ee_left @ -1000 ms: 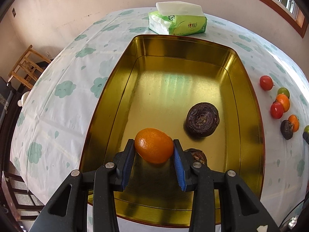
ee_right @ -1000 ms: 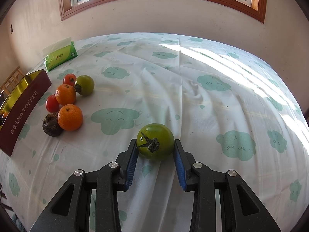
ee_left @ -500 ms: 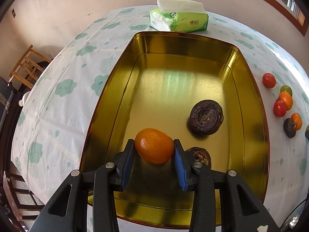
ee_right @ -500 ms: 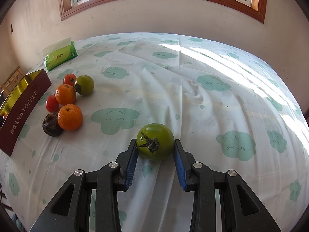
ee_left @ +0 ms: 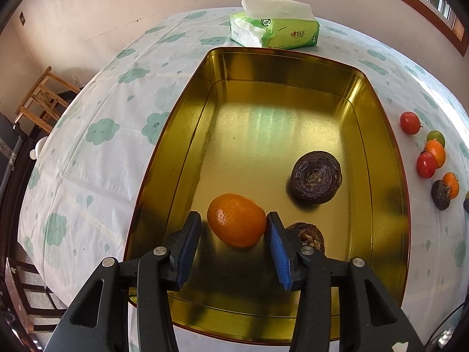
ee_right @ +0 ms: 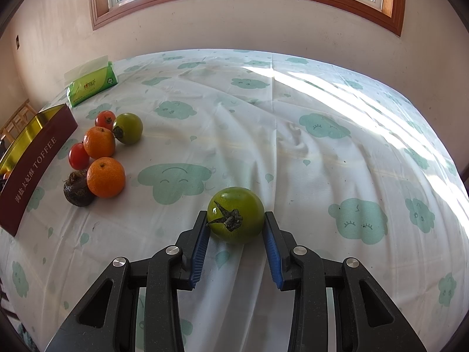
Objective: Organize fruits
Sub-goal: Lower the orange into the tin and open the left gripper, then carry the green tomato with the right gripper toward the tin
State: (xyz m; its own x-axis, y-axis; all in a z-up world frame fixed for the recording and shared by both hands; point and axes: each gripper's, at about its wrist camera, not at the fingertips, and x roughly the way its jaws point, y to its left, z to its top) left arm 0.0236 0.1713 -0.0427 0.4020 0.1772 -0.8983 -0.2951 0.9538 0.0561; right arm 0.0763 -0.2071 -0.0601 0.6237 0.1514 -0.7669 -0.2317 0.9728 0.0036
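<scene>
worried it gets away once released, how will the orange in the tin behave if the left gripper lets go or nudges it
The orange is round and the gold tin has a smooth, shiny floor, so it will probably roll at a nudge. The tin's raised walls should stop it. It might bump the dark fruit nearby. Its peel looks firm, so the left gripper probably won't dent it.
</scene>
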